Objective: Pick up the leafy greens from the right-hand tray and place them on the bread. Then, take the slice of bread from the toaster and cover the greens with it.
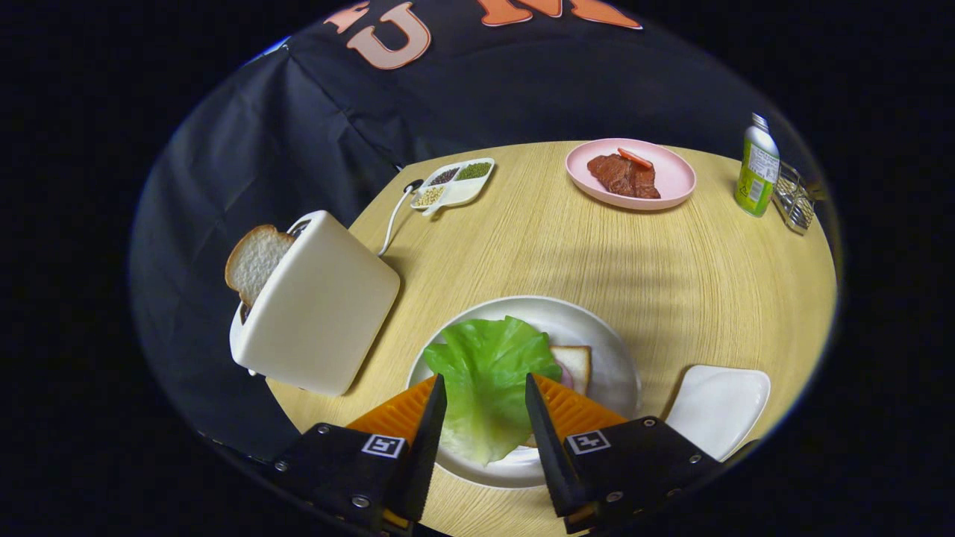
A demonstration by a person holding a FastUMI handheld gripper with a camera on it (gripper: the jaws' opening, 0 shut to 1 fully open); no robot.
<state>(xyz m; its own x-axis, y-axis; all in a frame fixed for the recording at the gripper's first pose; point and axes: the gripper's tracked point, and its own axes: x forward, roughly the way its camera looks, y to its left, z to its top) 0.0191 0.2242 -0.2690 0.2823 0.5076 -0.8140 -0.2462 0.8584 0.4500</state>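
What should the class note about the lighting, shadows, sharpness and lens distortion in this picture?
Gripper view: soft overhead light with no harsh glare; the toaster casts a faint shadow on the table; the fisheye lens bends the table edge and tilts the toaster and the bottle; the lettuce between the open tool fingers is sharp, as is the meat plate beyond.

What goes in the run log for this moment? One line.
gripper: open, over greens | greens: on bread, plate | toaster: slice in | next: take slice
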